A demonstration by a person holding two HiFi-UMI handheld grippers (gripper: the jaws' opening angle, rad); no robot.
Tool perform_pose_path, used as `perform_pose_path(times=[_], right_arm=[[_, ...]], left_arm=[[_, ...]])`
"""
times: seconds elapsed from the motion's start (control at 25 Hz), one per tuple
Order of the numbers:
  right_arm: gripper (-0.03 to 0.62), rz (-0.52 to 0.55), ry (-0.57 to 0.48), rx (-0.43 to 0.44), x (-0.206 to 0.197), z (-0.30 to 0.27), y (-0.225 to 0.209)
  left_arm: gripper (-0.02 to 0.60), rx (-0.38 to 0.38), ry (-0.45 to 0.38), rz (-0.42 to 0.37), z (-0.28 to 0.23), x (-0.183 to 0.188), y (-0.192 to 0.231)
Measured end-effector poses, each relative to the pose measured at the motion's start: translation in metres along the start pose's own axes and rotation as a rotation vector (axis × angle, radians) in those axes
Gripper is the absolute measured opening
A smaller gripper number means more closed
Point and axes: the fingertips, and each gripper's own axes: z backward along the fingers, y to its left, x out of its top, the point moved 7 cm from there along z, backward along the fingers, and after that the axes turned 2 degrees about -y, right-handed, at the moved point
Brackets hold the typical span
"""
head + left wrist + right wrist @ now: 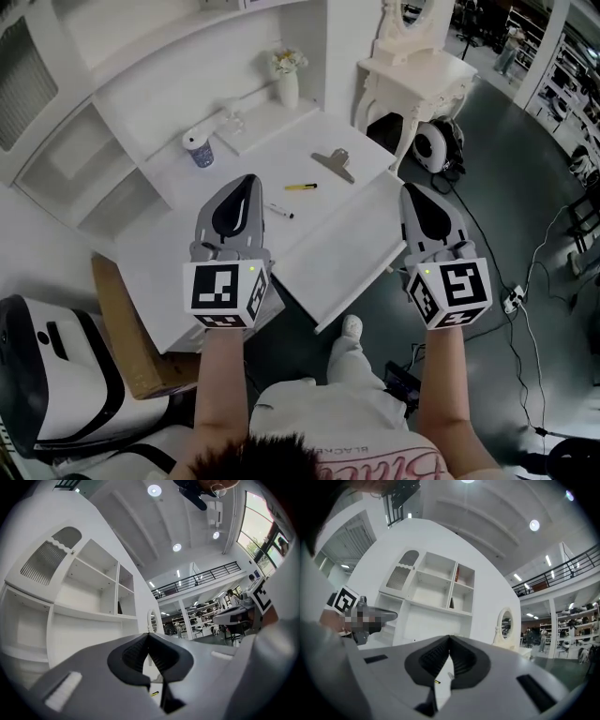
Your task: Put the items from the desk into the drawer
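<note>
Hovering at 6 o'clock of the table (267, 155) in the head view, left claw (246, 186) and right claw (413, 194) flank the pulled-out drawer (347, 253); yellow pen (300, 187), black marker (281, 211) and metal clip (335, 163) lie at its 12 o'clock. Left gripper view: jaws pressed together, empty. Right gripper view: likewise, so I judge this the approach; next, one claw must spread over the pen.

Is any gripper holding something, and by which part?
Nothing is held: the left gripper and the right gripper both have jaws together, nothing between them.
</note>
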Motion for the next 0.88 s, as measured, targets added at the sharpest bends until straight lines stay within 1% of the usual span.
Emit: perform_pose_path(times=[0.16, 0.36, 0.6, 0.64, 0.68, 0.72, 0.76, 0.88], right_arm=[[0.008, -0.009, -0.002, 0.037, -0.013, -0.035, -0.037], [0.008, -0.017, 0.004, 0.095, -0.026, -0.077, -0.080], [0.014, -0.057, 0.019, 0.166, -0.037, -0.120, -0.122], [0.049, -0.065, 0.024, 0.181, -0.040, -0.127, -0.126], [0.129, -0.072, 0.029, 0.196, -0.042, -0.134, -0.129], [0.182, -0.078, 0.035, 0.209, -0.044, -0.141, -0.132], [0.211, -0.082, 0.040, 0.221, -0.047, -0.147, -0.134], [0.218, -0.086, 0.063, 0.256, -0.057, -0.163, -0.138]], left_arm=[[0.009, 0.034, 0.008, -0.024, -0.041, -0.004, -0.007], [0.009, 0.088, 0.018, -0.028, -0.091, -0.009, -0.012], [0.009, 0.144, 0.033, -0.039, -0.135, -0.012, -0.019], [0.009, 0.153, 0.037, -0.041, -0.140, -0.014, -0.019], [0.009, 0.163, 0.042, -0.043, -0.145, -0.015, -0.018], [0.009, 0.174, 0.046, -0.045, -0.149, -0.016, -0.017], [0.009, 0.184, 0.051, -0.047, -0.152, -0.017, -0.017], [0.009, 0.210, 0.072, -0.052, -0.158, -0.022, -0.015]])
